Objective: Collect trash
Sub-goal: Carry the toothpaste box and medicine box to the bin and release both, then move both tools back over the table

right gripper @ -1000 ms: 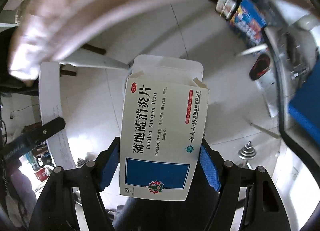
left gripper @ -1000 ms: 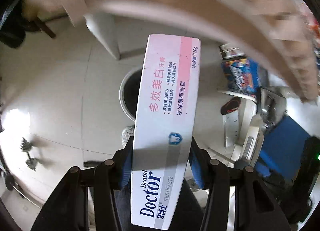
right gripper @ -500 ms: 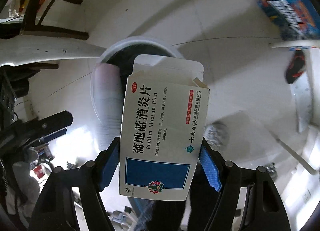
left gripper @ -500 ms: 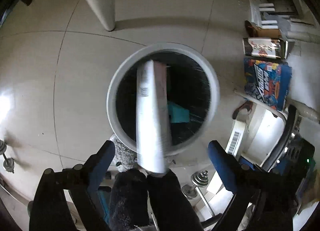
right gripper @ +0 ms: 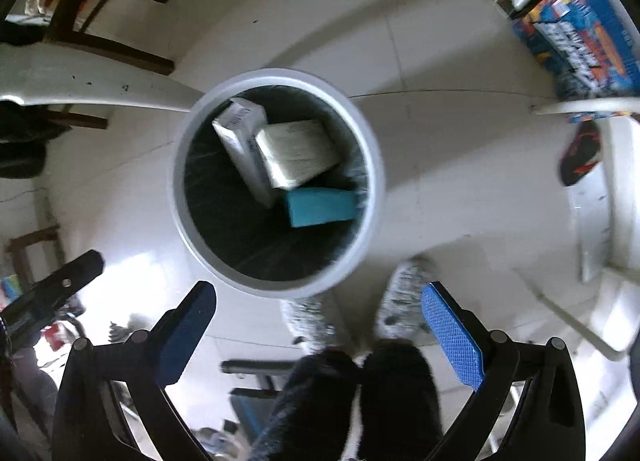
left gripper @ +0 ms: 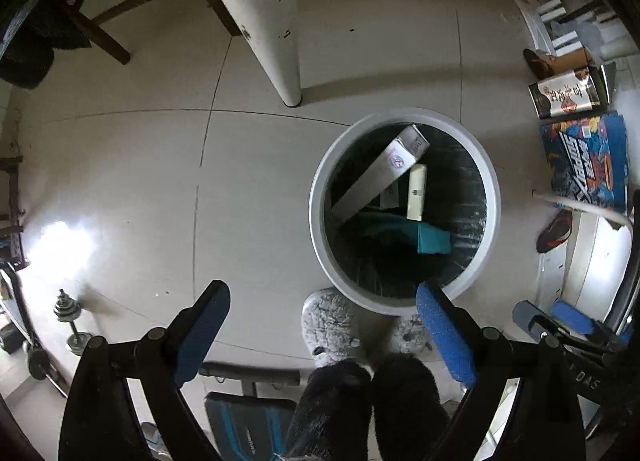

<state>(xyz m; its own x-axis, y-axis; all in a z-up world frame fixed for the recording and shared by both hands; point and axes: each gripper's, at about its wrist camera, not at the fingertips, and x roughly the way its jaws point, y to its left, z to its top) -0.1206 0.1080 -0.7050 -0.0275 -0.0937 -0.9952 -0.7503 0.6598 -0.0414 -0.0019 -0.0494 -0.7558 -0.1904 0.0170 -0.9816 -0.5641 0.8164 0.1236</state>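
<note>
Both my left gripper and right gripper hang wide open, empty, above the bin; boxes seemingly inside, blurred. Next I fetch more trash.

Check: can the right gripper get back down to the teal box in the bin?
Probably yes. The right gripper is open above the bin, and the teal box lies uncovered beside the white boxes.

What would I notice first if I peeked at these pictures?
The round white bin on the floor, with boxes inside: a long toothpaste box leaning on its wall, a pale medicine box and a teal box. Both the left gripper and right gripper hang open above it.
</note>
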